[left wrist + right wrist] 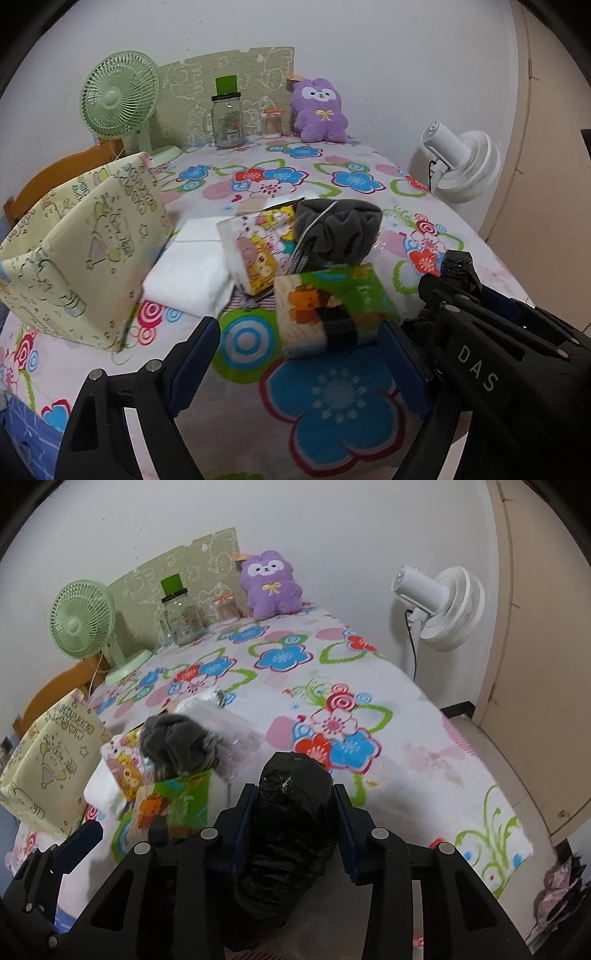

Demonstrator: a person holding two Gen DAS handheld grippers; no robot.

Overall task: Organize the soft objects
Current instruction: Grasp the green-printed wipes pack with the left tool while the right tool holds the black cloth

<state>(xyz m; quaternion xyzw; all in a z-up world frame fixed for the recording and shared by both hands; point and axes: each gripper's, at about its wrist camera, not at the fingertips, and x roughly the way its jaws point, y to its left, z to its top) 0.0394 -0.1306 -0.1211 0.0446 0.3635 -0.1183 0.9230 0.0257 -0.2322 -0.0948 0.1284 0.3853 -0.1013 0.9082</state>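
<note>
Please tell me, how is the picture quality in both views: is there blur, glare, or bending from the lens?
Left wrist view: strong fisheye bending with dark corners; the yellow fabric box and white cloth look slightly soft. Right wrist view: same bending; small glints on the black plastic bundle in the right gripper; the gray sock is a little blurred. Lighting is even, shadows soft.

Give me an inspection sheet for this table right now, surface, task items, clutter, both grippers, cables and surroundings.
Surface: floral tablecloth covers the table.
Job's things: yellow fabric bin open at left; white folded cloth, cartoon tissue pack, grey rolled fabric and green pack piled beside it.
Clutter: glass jar, cotton swab container, purple plush, green fan at the far edge.
Grippers: left gripper open, empty; right gripper shut on black plastic bundle.
Cables: black cord from the white fan.
Surroundings: white wall, beige door at right.
</note>
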